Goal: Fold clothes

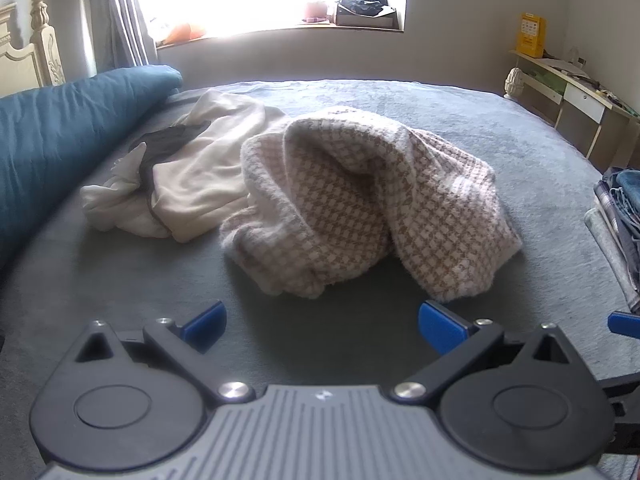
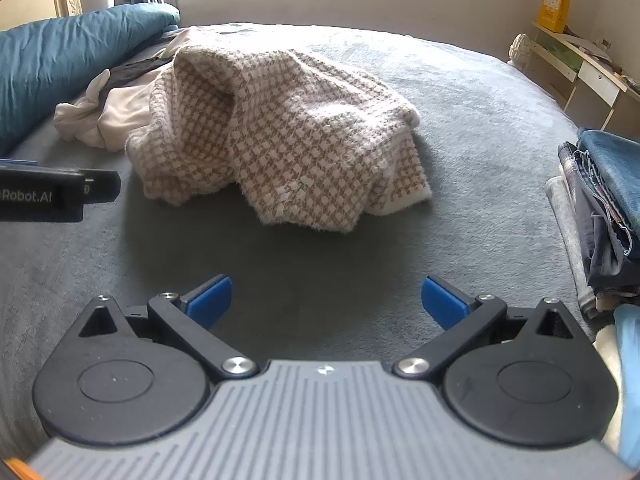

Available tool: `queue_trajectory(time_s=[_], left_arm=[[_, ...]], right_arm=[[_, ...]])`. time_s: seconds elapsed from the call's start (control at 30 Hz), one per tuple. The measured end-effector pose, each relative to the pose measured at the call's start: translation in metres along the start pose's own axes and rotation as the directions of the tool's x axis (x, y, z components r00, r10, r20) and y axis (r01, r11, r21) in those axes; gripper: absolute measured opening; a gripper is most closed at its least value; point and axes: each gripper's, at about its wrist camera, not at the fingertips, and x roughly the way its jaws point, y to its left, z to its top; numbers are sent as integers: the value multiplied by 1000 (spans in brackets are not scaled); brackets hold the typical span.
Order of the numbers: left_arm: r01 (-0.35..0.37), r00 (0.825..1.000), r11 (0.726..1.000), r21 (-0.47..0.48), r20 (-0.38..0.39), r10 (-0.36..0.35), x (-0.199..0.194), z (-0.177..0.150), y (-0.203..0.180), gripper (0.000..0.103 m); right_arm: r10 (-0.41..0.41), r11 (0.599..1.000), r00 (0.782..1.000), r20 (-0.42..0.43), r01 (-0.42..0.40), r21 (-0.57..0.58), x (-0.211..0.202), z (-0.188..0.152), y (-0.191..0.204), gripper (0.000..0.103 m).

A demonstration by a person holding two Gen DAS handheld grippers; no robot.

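A crumpled brown-and-white checked knit garment point(image 1: 360, 200) point(image 2: 288, 136) lies in a heap on the grey bed cover point(image 1: 120, 272) point(image 2: 480, 128). Left of it sits a cream garment point(image 1: 200, 176) point(image 2: 120, 112) bunched with a dark piece and a white one. My left gripper point(image 1: 322, 326) hovers in front of the heap, open, with nothing between its blue pads. In the right wrist view my right gripper point(image 2: 326, 300) is also open and empty, short of the checked garment's near edge. The left gripper's body point(image 2: 52, 194) shows at the left edge there.
A blue pillow or duvet point(image 1: 72, 120) point(image 2: 60, 56) lies along the left side. A stack of folded clothes point(image 2: 600, 208) point(image 1: 616, 216) sits at the right edge of the bed. A desk point(image 1: 576, 92) and window sill stand beyond.
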Motion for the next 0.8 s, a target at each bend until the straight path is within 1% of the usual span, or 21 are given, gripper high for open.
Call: queue_trajectory(time_s=[0.37,0.47,0.6,0.7,0.8], left_arm=[[-32,998,999,15,51,32,-3,-3,0,103],[-36,997,999,-8,68,36,-5,-3,3,103],[-35,998,999,14,55,34,-3,-4,-1,103],[-25,999,999,24,30,24,0,-5,-4,103],[-14,999,1000,18,40,14,-1,-7,-4,103]], right_arm=[[-28,999,1000,-9,28,17,2,0,0,102],[-36,999,999,-11,36,21,2,0,-1,102],[-43,999,999,-15,44,29,2,0,-1,102],[-45,998,999,-18,46,38,2,1,-2,102],[-49,998,999,-18,49,42,1,1,-2,102]])
